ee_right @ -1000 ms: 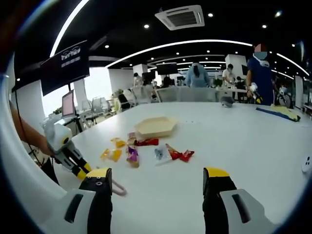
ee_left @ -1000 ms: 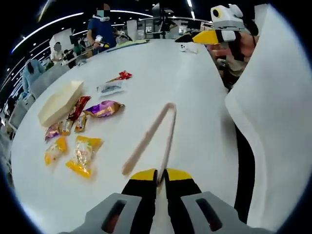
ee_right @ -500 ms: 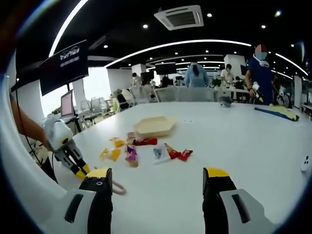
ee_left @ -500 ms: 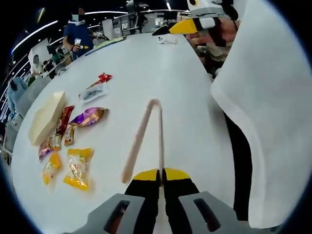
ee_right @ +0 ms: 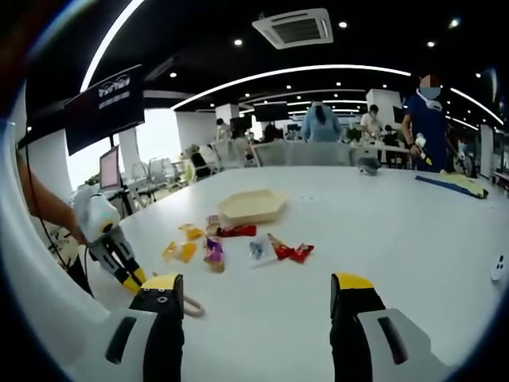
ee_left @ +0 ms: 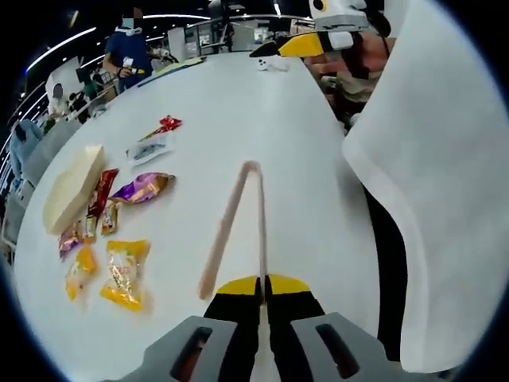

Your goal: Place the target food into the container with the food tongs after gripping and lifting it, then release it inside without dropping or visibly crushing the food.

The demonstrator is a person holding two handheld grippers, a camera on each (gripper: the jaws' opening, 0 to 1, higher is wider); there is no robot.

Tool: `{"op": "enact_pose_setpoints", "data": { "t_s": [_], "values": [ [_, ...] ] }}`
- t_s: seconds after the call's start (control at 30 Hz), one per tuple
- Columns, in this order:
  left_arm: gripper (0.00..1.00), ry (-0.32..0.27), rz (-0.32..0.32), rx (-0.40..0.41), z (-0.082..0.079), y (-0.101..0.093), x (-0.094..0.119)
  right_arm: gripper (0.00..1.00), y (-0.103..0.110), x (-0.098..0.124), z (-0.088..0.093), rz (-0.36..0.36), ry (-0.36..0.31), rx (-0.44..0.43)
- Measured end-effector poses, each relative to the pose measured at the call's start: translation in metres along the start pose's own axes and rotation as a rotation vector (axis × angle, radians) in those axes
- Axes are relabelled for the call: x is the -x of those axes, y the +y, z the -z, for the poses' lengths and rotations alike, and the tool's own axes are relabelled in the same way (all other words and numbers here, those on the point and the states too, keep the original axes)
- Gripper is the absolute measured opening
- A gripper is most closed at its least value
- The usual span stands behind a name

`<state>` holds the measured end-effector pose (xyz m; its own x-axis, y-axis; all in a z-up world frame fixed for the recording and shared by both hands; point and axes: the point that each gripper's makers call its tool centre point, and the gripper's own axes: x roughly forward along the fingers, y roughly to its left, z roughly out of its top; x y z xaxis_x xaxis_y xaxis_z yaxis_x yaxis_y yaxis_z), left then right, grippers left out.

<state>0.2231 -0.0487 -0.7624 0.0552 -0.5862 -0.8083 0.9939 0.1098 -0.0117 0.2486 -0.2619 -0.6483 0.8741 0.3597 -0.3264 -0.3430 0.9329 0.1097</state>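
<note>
My left gripper (ee_left: 261,288) is pinched shut on one arm of the tongs (ee_left: 235,223). The tongs point straight out ahead of it, with their joined end far from me. My right gripper (ee_right: 254,306) is wide open and holds nothing. The snacks (ee_left: 123,269) lie to the left of my left fingers, so that gripper is nearer. Past them sits the tray (ee_left: 70,188), with nothing in it.
</note>
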Motion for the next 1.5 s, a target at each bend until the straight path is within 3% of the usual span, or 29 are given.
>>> {"op": "enact_pose_setpoints", "data": {
  "t_s": [0.27, 0.6, 0.93, 1.03, 1.23, 1.5],
  "values": [
    [0.00, 0.003, 0.012, 0.012, 0.000, 0.000, 0.000, 0.75, 0.000, 0.000, 0.001, -0.001, 0.000, -0.004],
    [0.00, 0.081, 0.030, 0.016, 0.000, -0.001, -0.002, 0.75, 0.002, -0.002, 0.002, -0.006, 0.008, 0.001],
    [0.00, 0.064, 0.016, -0.003, -0.004, -0.006, 0.011, 0.75, 0.003, -0.006, -0.003, -0.002, -0.006, 0.004],
    [0.00, 0.007, 0.002, -0.097, -0.013, -0.007, 0.016, 0.75, 0.004, -0.006, -0.003, -0.008, -0.006, 0.001],
    [0.00, 0.031, -0.012, -0.007, -0.011, -0.007, 0.021, 0.75, 0.008, -0.012, -0.004, -0.022, -0.008, 0.005],
    [0.00, 0.024, -0.064, -0.054, -0.017, -0.001, 0.033, 0.75, 0.010, -0.013, -0.006, -0.039, -0.005, 0.019]
  ]
}}
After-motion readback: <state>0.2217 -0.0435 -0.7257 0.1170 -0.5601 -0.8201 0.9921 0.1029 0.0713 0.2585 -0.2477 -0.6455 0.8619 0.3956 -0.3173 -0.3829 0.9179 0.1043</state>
